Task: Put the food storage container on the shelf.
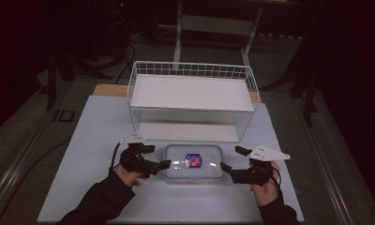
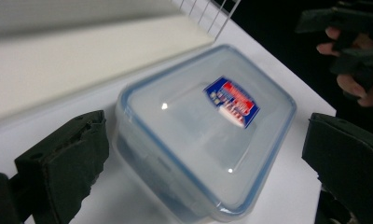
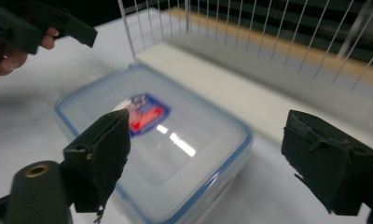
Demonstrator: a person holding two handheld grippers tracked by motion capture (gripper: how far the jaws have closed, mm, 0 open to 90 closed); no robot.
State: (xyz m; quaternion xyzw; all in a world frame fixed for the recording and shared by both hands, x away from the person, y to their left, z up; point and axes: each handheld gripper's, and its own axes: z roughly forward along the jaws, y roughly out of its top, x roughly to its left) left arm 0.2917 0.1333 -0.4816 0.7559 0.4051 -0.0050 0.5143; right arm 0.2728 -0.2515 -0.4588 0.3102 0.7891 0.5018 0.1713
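Note:
A clear plastic box with a blue-rimmed lid and a red and blue label lies flat on the white table top, just in front of the wire rack. My left gripper is at its left end, jaws wide open. In the left gripper view the box lies between the spread jaws of this gripper, and I see no contact. My right gripper is at the box's right end, also open. In the right gripper view the box sits ahead of the parted jaws of that gripper.
A white wire rack with a white shelf board stands behind the box on the table top. Its wires rise close beyond the box. Dark floor and furniture legs surround the table.

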